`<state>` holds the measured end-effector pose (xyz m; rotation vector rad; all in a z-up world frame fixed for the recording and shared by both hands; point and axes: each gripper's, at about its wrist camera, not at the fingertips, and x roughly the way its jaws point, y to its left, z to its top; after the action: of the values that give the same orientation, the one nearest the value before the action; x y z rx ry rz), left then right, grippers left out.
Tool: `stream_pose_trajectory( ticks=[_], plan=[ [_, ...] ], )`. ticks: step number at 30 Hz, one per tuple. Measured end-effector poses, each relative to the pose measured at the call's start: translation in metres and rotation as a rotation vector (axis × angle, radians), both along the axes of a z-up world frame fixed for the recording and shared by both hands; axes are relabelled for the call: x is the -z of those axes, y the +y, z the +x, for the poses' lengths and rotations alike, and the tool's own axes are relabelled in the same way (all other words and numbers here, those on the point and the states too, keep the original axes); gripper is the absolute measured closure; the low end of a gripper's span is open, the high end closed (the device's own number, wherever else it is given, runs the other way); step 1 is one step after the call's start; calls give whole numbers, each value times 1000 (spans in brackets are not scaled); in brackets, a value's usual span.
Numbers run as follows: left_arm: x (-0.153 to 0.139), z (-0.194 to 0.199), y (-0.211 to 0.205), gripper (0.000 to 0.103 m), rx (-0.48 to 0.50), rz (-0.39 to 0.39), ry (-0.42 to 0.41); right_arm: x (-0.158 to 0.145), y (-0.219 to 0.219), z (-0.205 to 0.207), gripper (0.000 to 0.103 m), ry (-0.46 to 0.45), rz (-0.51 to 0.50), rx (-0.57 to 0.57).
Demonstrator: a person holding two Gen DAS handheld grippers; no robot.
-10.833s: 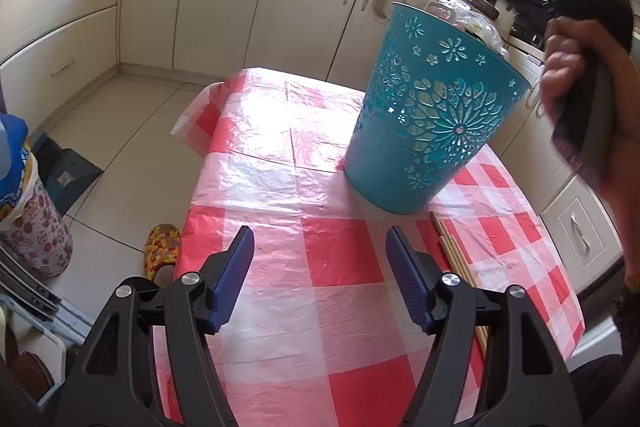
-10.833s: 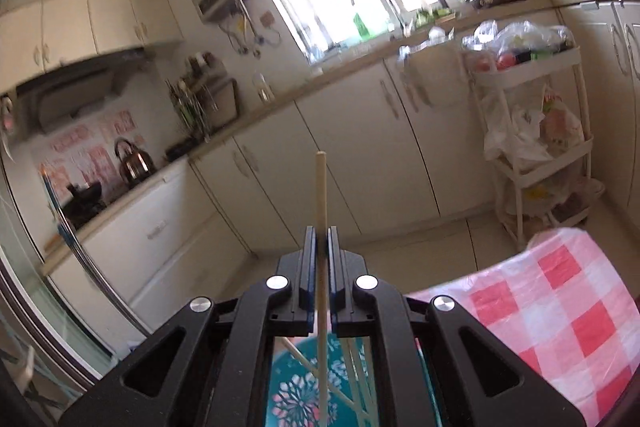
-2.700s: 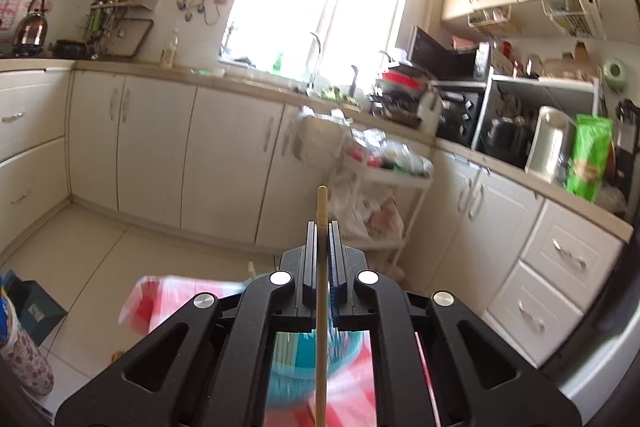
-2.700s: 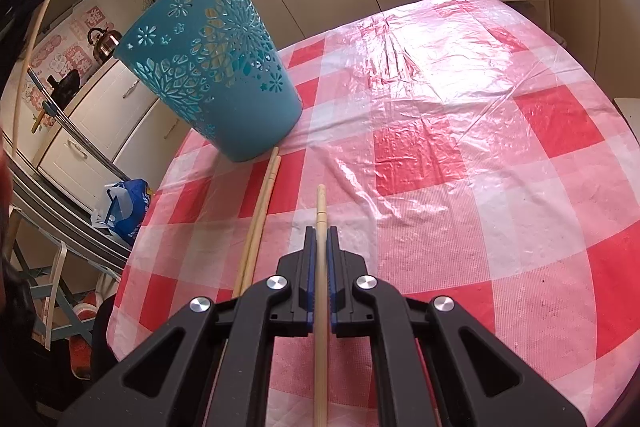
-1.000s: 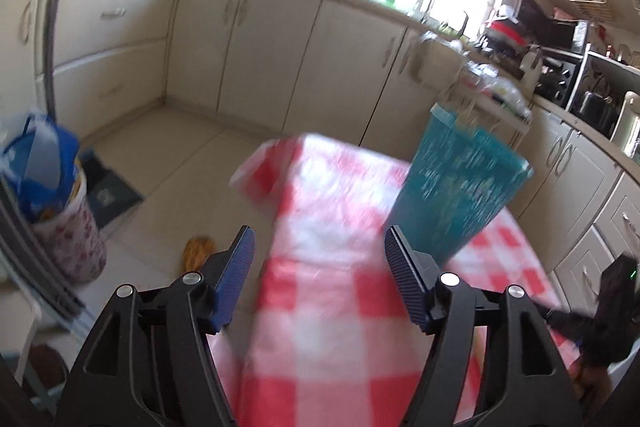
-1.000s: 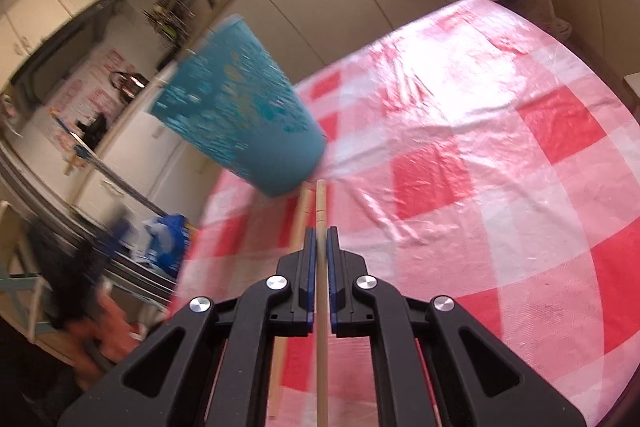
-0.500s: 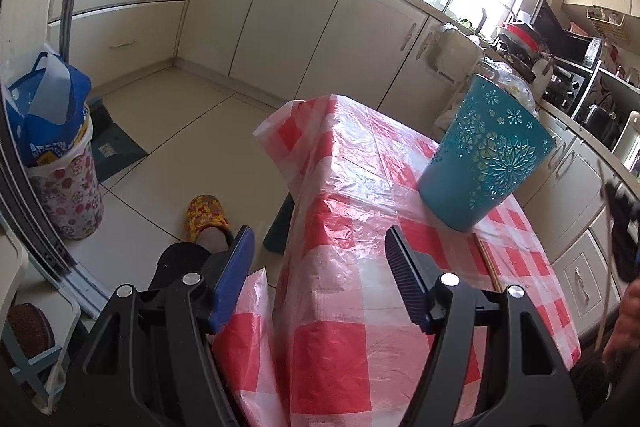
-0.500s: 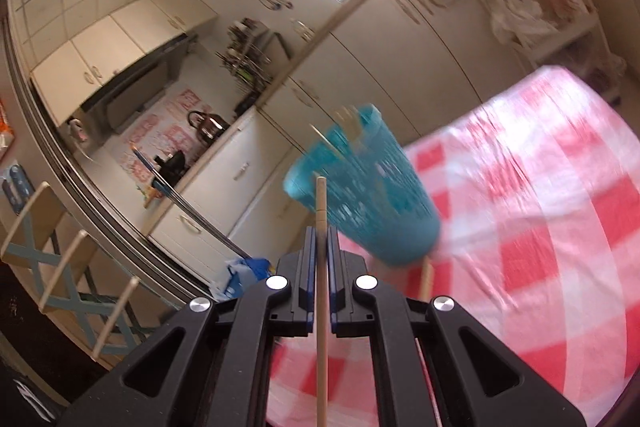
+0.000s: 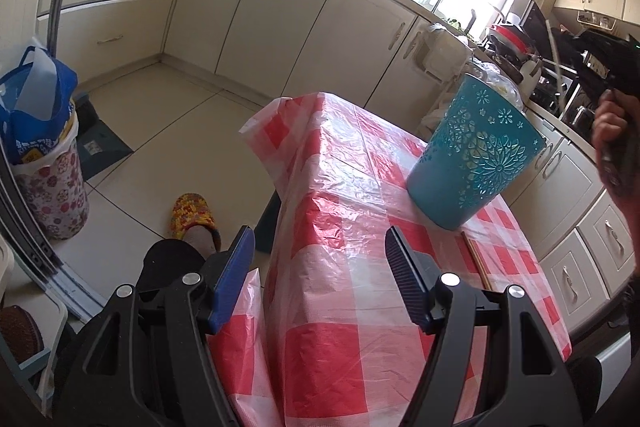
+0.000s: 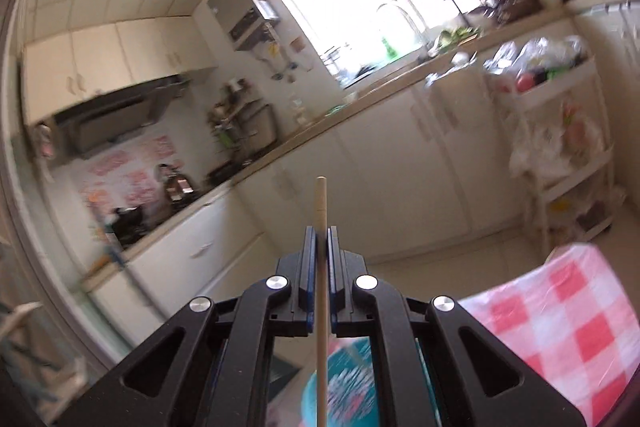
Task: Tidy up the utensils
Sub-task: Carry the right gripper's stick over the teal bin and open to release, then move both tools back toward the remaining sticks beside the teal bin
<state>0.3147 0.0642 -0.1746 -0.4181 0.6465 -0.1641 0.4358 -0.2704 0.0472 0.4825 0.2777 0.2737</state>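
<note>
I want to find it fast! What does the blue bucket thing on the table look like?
Find the table with the red-and-white checked cloth. Near its far end stands the teal bucket, upright. Cut-out flower patterns cover its sides, and nothing else stands on the cloth.

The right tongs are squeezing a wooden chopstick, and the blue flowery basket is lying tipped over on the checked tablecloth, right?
Not quite. The blue flowery basket stands upright on the checked tablecloth, open end up, as the left wrist view shows. The rest is right: the right tongs are shut on a wooden chopstick, seen in the right wrist view.
</note>
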Motion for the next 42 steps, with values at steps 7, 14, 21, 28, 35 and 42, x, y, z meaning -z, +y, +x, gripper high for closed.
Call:
stream_pose_trajectory(
  ticks=[7,14,21,28,35,42],
  plan=[
    [1,1,2,38,6,-19,-1,49,33,14,94,137,-175,-14],
    [-4,-5,-7,35,-2,44,-41,59,40,-50,67,111,-260,-67],
    [-7,-8,-10,35,-14,81,-54,105,38,-146,47,209,-307,-125],
    [-7,-5,-16,33,-13,134,-30,190,14,-196,45,467,-220,-105],
    [-6,-2,-19,31,-23,179,6,207,-5,-234,45,503,-201,-43],
    [-7,-1,-24,27,-44,228,28,215,-13,-257,45,510,-231,-1]
  ],
)
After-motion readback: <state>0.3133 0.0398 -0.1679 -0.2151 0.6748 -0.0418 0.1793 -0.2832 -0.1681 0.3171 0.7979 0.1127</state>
